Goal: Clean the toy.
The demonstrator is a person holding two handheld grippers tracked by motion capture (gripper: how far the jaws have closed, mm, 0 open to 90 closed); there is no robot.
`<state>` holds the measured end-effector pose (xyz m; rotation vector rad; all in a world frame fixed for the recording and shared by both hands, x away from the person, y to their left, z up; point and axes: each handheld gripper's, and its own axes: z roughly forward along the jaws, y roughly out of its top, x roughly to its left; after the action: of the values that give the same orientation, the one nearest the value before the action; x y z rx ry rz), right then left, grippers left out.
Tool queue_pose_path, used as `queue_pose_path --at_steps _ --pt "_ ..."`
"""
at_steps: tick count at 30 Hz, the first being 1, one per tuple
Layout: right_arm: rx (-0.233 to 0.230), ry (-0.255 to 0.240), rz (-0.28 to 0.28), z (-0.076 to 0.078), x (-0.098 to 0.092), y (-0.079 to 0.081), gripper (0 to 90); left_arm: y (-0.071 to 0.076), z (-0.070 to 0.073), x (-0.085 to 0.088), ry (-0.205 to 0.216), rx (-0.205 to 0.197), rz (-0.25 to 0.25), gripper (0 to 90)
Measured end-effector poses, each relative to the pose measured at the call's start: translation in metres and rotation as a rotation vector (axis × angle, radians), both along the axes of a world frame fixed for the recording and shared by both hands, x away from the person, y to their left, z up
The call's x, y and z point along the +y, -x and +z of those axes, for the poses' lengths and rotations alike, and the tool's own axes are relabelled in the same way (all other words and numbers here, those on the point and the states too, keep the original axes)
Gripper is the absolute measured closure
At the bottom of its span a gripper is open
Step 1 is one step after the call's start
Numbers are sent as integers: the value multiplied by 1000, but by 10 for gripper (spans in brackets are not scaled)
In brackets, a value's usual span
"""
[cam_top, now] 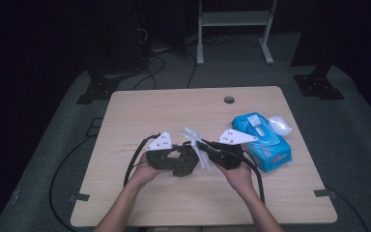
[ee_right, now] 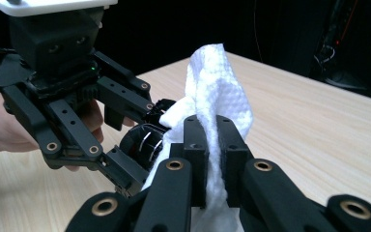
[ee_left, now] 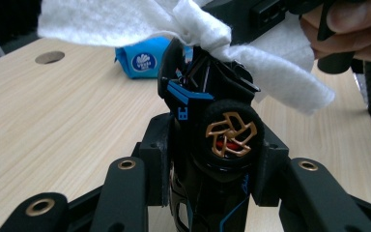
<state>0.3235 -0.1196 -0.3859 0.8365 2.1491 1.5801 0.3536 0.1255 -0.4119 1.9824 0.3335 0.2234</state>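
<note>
Near the middle of the bench (cam_top: 140,108), toward the person's edge, the two claws meet tip to tip above the wood. The left claw (cam_top: 181,164) is clamped on a black toy car (ee_left: 212,140) with blue trim and a bronze-spoked wheel; the car stands nose-up between the jaw pads in the left gripper view. The right claw (cam_top: 207,153) is closed on a white wipe (ee_right: 217,111), whose cloth is pinched between its two pads and rises above them. The wipe drapes over and touches the upper end of the car, just beyond the left claw's tips.

Open wood lies all around the claws, widest toward the far edge, where a round cable hole (cam_top: 229,100) sits. A blue wipes pack (cam_top: 265,140) lies just to the right of the right claw, near the right edge, with a crumpled clear wrapper (cam_top: 280,124) beside it.

Most of the car's body is hidden by the jaws and the cloth, and its lower end is cut off at the frame's bottom.
</note>
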Motion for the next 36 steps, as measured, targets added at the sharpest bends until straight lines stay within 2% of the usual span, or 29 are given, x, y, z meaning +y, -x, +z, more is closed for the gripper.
queue_pose_path --at_steps 3,7,10,12,14,17,21,25,28,32,34,36 --pt "12 -17 0 0 -2 -1 846 1 2 1 3 -1 2 585" --pt "38 2 -33 -6 -9 -5 845 1 1 2 -4 -2 1 585" --pt "33 -31 -13 -3 -6 -3 845 1 -1 -1 -5 -1 -7 585" --pt "14 -23 -2 -1 -3 -2 846 1 -1 -1 4 -1 -6 585" --pt "16 -28 -3 0 -3 -3 846 1 1 0 6 -1 -3 585" --pt "29 -10 -23 -6 -8 -5 846 1 1 1 -6 -6 -1 585" --pt "60 8 -44 -13 -13 -7 846 1 -2 2 4 0 -4 585" --pt "43 -36 -16 -6 -10 -3 846 1 -1 -1 7 -2 -6 585" --pt "38 -41 -11 -4 -9 -3 846 2 1 -1 8 -6 -3 585" --pt "64 -19 -41 -14 -17 -7 845 1 1 1 13 -2 -4 585" --pt "83 -21 -48 -19 -20 -8 845 1 0 1 6 -5 -1 585" --pt "80 -39 -42 -18 -20 -6 845 1 -1 0 6 -3 -4 585"
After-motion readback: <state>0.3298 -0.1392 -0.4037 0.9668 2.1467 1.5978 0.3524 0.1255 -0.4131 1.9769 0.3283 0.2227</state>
